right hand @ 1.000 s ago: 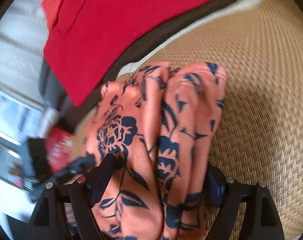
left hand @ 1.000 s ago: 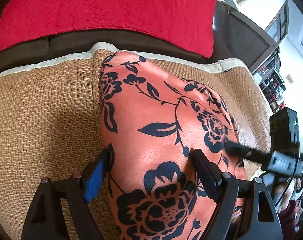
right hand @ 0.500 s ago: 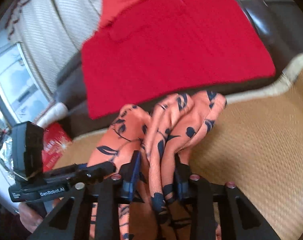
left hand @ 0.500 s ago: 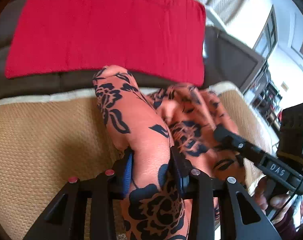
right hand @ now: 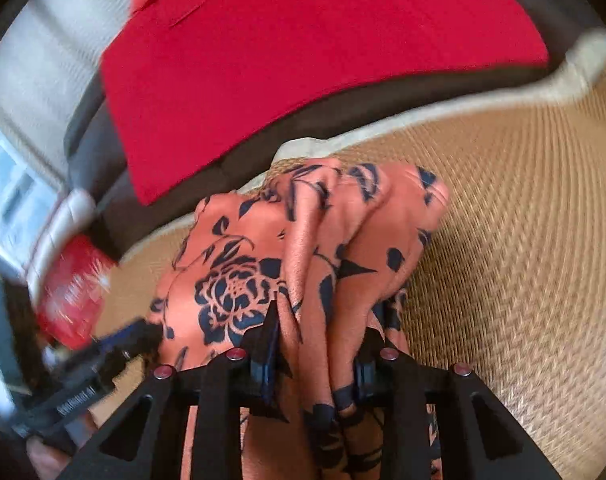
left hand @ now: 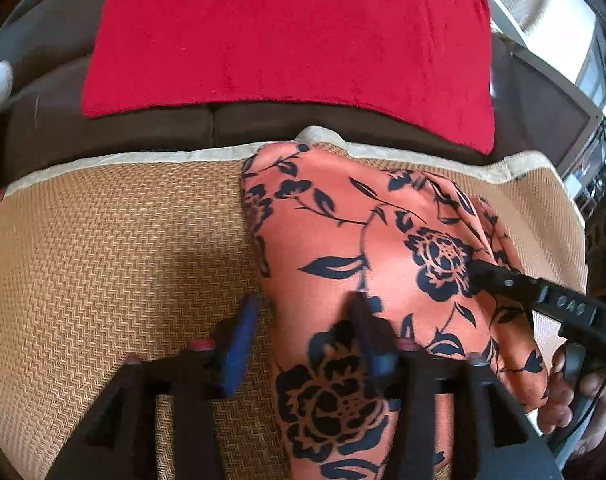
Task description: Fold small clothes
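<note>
The orange flowered cloth [left hand: 343,248] is laid on the woven mat [left hand: 115,248] of a sofa, with its far end near the pale edge of the mat. A big red cushion [left hand: 287,36] is leaned on the sofa back behind it. The cloth is kept on the flat mat because a flat place is needed for a neat fold.

The left claw [left hand: 303,312] has just been opened. Its jaws are held wide, with one blue pad over the mat and the other over the cloth. The left edge of the cloth is between them, but it is not squeezed. It looks as if this side has been let go so it can rest flat.

The right claw [right hand: 323,328] has just been closed a little more. A bunched fold of the cloth [right hand: 335,248] is pinched between its jaws, which are kept narrow. That side is held up in ridges, not flat. This hold is probably kept so the right side can be pulled straight or turned over. If it is pulled too hard, the loose left side could be dragged out of place.
</note>
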The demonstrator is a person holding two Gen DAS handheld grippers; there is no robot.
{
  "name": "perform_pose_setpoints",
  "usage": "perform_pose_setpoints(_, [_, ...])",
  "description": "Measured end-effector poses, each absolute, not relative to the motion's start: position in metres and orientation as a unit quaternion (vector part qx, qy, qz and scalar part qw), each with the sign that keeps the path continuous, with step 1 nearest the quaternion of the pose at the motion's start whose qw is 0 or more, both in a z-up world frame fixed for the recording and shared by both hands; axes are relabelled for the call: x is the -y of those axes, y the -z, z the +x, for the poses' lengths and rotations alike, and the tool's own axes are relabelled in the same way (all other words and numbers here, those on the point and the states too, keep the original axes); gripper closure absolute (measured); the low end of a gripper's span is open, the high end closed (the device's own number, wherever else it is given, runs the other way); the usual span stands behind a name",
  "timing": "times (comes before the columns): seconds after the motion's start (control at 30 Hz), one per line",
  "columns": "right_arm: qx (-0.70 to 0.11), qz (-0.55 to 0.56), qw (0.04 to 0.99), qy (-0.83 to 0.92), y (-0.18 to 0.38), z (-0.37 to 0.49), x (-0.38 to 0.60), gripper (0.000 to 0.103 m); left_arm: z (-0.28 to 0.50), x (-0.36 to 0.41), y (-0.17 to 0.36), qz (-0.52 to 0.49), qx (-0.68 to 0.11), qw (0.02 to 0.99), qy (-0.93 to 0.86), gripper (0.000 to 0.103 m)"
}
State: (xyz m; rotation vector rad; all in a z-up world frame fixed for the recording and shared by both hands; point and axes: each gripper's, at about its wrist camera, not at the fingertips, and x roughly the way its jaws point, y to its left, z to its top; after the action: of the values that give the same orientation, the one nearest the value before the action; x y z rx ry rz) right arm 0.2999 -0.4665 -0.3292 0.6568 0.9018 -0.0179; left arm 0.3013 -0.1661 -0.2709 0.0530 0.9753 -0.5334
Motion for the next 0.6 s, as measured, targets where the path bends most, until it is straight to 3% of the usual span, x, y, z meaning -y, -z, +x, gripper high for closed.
perform_pose_setpoints(0.07, [-0.421, 0.338, 0.842, 0.004, 0.326, 0.296, 0.479, 0.068, 0.304, 0.147, 0.267, 0.006, -0.459, 0.855, 0.243, 0.028])
perform_pose_setpoints(0.1, [-0.413, 0.345, 0.843, 0.005, 0.324, 0.293, 0.484, 0.058, 0.308, 0.138, 0.268, -0.003, -0.461, 0.854, 0.243, 0.027])
perform_pose_setpoints(0.13, [-0.409, 0.351, 0.843, 0.006, 0.325, 0.291, 0.488, 0.031, 0.313, 0.132, 0.27, -0.017, -0.466, 0.85, 0.246, 0.027])
perform_pose_setpoints(0.17, [-0.4, 0.363, 0.842, 0.012, 0.325, 0.288, 0.494, 0.022, 0.318, 0.127, 0.274, -0.032, -0.473, 0.844, 0.252, 0.025])
perform_pose_setpoints(0.2, [-0.388, 0.376, 0.841, 0.017, 0.326, 0.281, 0.502, 0.021, 0.323, 0.125, 0.281, -0.054, -0.487, 0.83, 0.265, 0.025])
perform_pose_setpoints(0.4, [-0.414, 0.399, 0.818, -0.013, 0.344, 0.296, 0.494, 0.021, 0.335, 0.13, 0.306, -0.138, -0.535, 0.774, 0.311, 0.028])
perform_pose_setpoints(0.47, [-0.426, 0.377, 0.822, -0.019, 0.345, 0.3, 0.483, 0.023, 0.337, 0.132, 0.31, -0.155, -0.538, 0.761, 0.327, 0.047])
perform_pose_setpoints(0.5, [-0.43, 0.358, 0.828, -0.02, 0.344, 0.303, 0.476, 0.028, 0.337, 0.136, 0.31, -0.152, -0.536, 0.763, 0.327, 0.049])
perform_pose_setpoints(0.53, [-0.431, 0.335, 0.838, -0.021, 0.343, 0.305, 0.468, 0.049, 0.335, 0.139, 0.308, -0.144, -0.529, 0.769, 0.328, 0.052])
perform_pose_setpoints(0.6, [-0.43, 0.277, 0.859, -0.018, 0.333, 0.306, 0.451, 0.061, 0.33, 0.145, 0.299, -0.131, -0.514, 0.781, 0.33, 0.063])
